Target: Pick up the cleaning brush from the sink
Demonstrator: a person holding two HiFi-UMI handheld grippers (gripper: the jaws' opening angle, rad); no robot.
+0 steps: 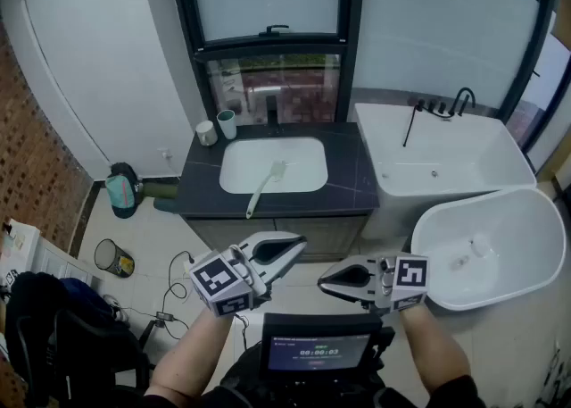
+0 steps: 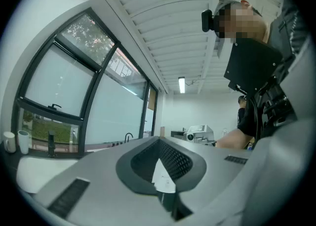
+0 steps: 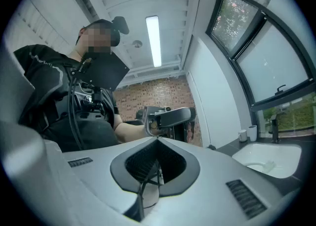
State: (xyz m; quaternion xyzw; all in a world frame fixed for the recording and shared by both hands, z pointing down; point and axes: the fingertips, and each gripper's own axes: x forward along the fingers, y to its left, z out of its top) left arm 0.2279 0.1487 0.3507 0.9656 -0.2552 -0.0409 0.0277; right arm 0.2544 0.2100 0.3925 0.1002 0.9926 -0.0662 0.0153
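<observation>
Brush [image 1: 265,187]: laid in sink [image 1: 303,161], handle over front rim; not yet lifted.
Left tool [image 1: 295,245]: jaws closed, nothing held, well apart from sink.
Right tool [image 1: 326,282]: jaws closed, nothing held.
Outstanding: approach, grasp, lift.

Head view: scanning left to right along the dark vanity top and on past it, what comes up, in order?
white cup → greenish cup → cleaning brush, lying in the sink → rectangular white tub
</observation>
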